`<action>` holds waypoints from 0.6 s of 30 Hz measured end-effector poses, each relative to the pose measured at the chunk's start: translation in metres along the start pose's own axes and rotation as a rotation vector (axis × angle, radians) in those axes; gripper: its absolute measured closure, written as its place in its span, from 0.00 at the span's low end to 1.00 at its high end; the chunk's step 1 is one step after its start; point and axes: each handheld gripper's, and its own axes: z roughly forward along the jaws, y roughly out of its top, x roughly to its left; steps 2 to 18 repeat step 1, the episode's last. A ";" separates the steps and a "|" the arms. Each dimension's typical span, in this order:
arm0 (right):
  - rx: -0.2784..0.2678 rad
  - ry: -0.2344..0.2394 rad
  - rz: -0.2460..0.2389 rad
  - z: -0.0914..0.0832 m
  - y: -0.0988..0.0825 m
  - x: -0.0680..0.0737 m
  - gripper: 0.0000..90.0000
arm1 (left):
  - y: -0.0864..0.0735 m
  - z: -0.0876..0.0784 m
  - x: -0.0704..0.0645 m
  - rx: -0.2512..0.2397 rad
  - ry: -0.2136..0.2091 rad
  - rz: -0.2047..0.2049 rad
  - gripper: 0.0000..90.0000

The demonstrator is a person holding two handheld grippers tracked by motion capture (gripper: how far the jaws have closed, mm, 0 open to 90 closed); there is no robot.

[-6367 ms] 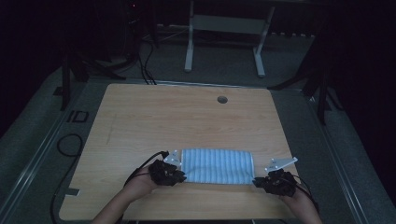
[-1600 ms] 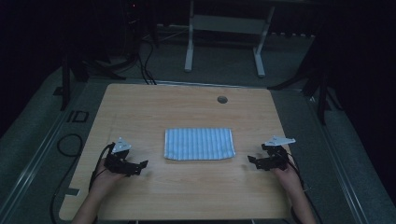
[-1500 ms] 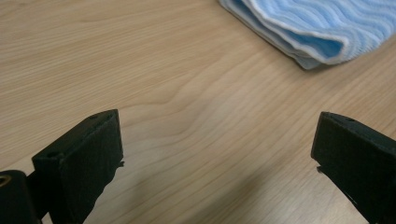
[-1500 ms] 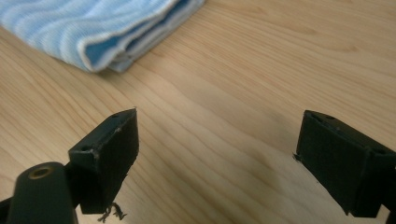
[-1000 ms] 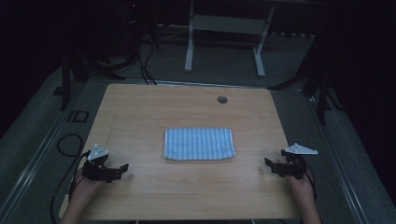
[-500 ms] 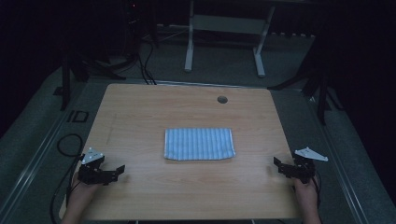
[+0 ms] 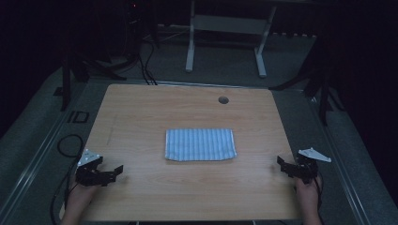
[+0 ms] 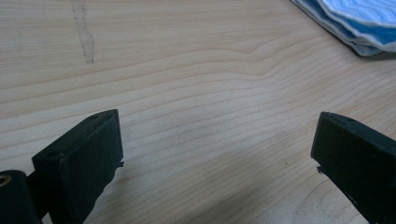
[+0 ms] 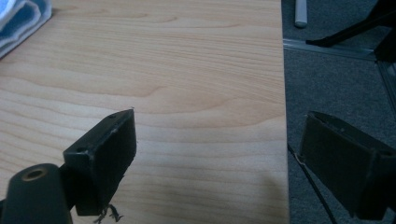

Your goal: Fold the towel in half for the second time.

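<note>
A folded blue-and-white striped cloth (image 7: 200, 145) lies flat at the centre of a pale wood-grain table (image 7: 141, 108). The left gripper (image 7: 112, 171), at eight o'clock from it, and the right gripper (image 7: 284, 166), at four o'clock, both rest well apart from it, jaws spread and empty. The fold looks finished; keep both clear. Its layered edges seem soft, possibly terry, though the light is dim.

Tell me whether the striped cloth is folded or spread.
Folded: the striped cloth lies as a compact rectangle, with stacked layers at its edge in the left gripper view.
</note>
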 end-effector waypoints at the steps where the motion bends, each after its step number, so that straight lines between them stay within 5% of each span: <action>1: -0.001 -0.002 0.004 0.000 0.000 -0.001 0.12 | 0.000 0.000 0.000 0.000 0.000 0.000 0.02; 18: -0.001 -0.002 0.004 0.000 0.000 -0.001 0.12 | 0.000 0.000 0.000 0.000 0.000 0.000 0.02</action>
